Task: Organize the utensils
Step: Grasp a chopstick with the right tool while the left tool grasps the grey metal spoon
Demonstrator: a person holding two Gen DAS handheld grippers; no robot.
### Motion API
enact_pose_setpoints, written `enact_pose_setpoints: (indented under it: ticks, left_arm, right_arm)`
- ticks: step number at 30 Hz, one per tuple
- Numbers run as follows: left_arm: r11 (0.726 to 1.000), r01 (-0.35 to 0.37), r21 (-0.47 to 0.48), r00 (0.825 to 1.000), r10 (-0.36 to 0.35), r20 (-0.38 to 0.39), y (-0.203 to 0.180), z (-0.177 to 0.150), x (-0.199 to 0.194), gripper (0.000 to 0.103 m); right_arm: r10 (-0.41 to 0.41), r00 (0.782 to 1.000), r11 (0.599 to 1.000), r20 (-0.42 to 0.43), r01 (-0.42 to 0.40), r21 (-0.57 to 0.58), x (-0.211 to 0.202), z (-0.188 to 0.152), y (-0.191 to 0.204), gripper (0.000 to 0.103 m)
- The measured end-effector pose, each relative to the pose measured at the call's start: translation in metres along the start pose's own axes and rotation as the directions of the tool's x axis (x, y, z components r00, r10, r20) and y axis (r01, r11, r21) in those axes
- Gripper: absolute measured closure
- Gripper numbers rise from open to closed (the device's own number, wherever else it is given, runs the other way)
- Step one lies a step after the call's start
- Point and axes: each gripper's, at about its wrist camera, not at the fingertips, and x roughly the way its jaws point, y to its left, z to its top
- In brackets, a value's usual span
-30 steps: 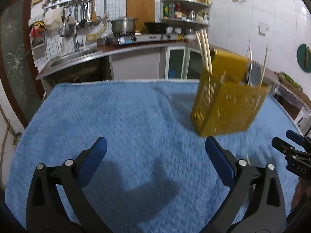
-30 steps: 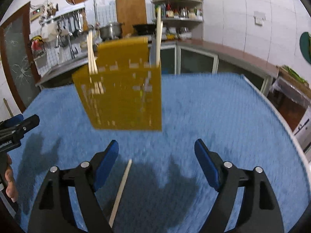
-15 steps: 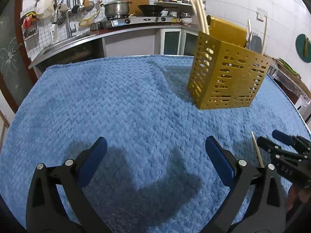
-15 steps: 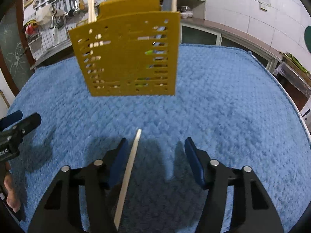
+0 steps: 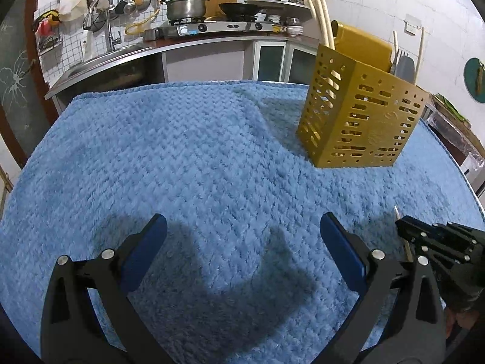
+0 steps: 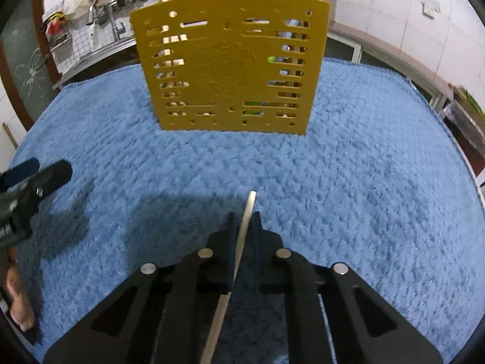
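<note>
A yellow perforated utensil holder (image 6: 230, 69) stands upright on the blue towel (image 6: 363, 182), with chopsticks and other utensils sticking out of its top. In the left wrist view the holder (image 5: 360, 121) is at the far right. A pale wooden chopstick (image 6: 250, 203) lies lengthwise between the pads of my right gripper (image 6: 244, 218). That gripper's jaws are closing and pinch the stick just above the towel, in front of the holder. My left gripper (image 5: 242, 230) hangs open over bare towel with nothing between its fingers. At the left view's right edge, the right gripper (image 5: 406, 227) shows the chopstick tip (image 5: 396, 210).
A blue towel (image 5: 182, 151) covers the whole table. Behind the table runs a kitchen counter with a sink (image 5: 100, 60), a stove with a pot (image 5: 186, 7) and shelves. The left gripper (image 6: 39, 170) and a hand (image 6: 18, 303) sit at the right view's left edge.
My right gripper has gone from wide open to closed around the chopstick, while dropping lower and nearer the holder. The left gripper sank a little early on, then stayed still.
</note>
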Motion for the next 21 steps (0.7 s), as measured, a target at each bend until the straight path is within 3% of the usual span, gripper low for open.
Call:
enact_pose_setpoints:
  ticks: [11, 15, 21]
  left_arm:
    - [1.0, 0.006, 0.024, 1.0, -0.006, -0.007, -0.024, -0.001, -0.016, 0.005]
    - [0.998, 0.032, 0.048, 0.999, -0.032, -0.007, -0.039, -0.003, -0.026, 0.005]
    - [0.992, 0.114, 0.056, 0.992, -0.11, -0.068, -0.068, -0.008, -0.029, 0.005]
  right_arm:
    - [0.082, 0.996, 0.996, -0.023, -0.081, 0.044, 0.007, 0.011, -0.017, 0.098]
    - [0.096, 0.995, 0.992, 0.008, -0.097, 0.084, -0.007, 0.011, -0.044, 0.098]
    - [0.041, 0.999, 0.993, 0.022, -0.043, 0.11, -0.021, 0.005, -0.086, 0.098]
